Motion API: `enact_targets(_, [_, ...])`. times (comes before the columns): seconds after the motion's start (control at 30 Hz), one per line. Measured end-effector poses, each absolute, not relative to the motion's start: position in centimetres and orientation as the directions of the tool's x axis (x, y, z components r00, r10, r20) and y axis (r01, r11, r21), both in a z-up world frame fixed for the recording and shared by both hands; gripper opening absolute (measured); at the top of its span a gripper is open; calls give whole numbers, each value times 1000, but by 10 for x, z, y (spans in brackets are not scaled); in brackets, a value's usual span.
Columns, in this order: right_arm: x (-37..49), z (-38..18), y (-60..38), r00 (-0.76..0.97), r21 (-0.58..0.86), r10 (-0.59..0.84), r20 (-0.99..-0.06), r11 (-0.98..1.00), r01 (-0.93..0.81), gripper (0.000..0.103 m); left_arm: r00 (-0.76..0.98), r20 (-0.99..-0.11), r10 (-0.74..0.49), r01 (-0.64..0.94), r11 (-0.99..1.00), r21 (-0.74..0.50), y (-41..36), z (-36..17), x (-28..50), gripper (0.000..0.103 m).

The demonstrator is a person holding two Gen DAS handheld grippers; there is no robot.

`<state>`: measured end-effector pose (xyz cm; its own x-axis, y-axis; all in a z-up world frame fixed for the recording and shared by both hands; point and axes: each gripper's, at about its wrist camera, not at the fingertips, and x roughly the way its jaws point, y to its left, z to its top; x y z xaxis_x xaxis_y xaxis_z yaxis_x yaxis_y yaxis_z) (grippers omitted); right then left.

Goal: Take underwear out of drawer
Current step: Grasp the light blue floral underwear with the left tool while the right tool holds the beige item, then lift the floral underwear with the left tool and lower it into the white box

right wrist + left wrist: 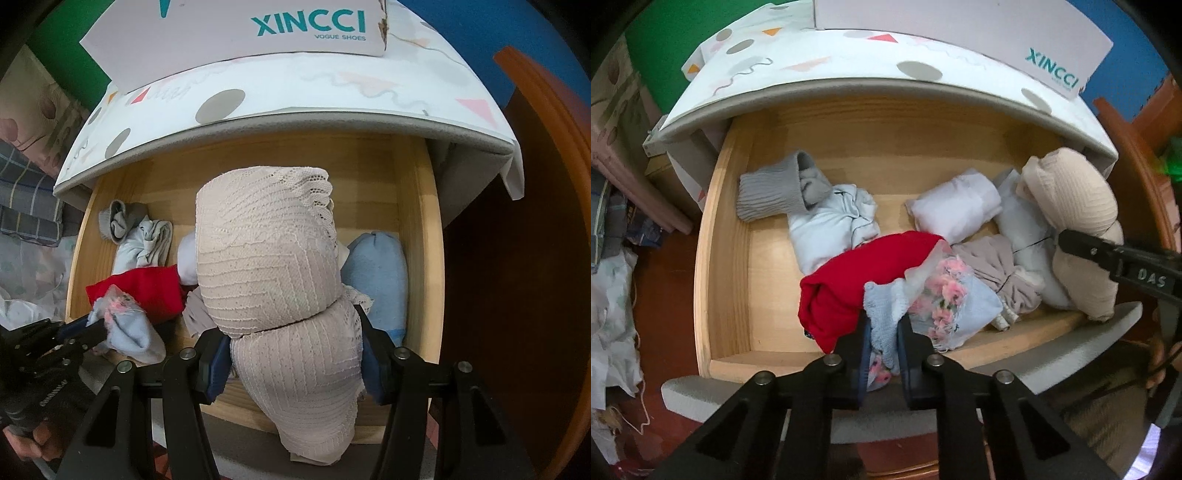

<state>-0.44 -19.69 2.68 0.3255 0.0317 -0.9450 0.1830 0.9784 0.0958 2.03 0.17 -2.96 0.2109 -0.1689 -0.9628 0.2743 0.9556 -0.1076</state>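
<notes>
The floral underwear (945, 295) lies near the front of the open drawer (724, 236), against the red garment (857, 280). The left gripper (882, 332) is clenched on its pale blue gathered edge — a pinch at the edge probably so one piece can come away without dragging the pile. The beige lace underwear (269, 266) sits at the drawer's right side, and the right gripper (295, 354) is grasping it across the middle, so the bundle bulges above and below the jaws; that wide hold suits a thick, rolled piece. Both grippers point steeply down into the drawer. Behind lie a grey sock (772, 192), a white roll (956, 206) and a blue roll (376, 277) — untouched. A shoe box (236, 37) rests on the dresser top.
</notes>
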Motion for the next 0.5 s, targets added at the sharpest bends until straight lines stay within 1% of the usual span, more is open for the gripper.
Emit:
enact_targets(0.23, [-5,27,-197,324,95,33,-946,980,177,55,254,-943,-216,254,955,-151,16,0,20,11])
enact_targets(0.5, [-5,26,-197,323,98,37,-946,979,176,55,318,-921,-226,246,958,-150,27,37,21,11])
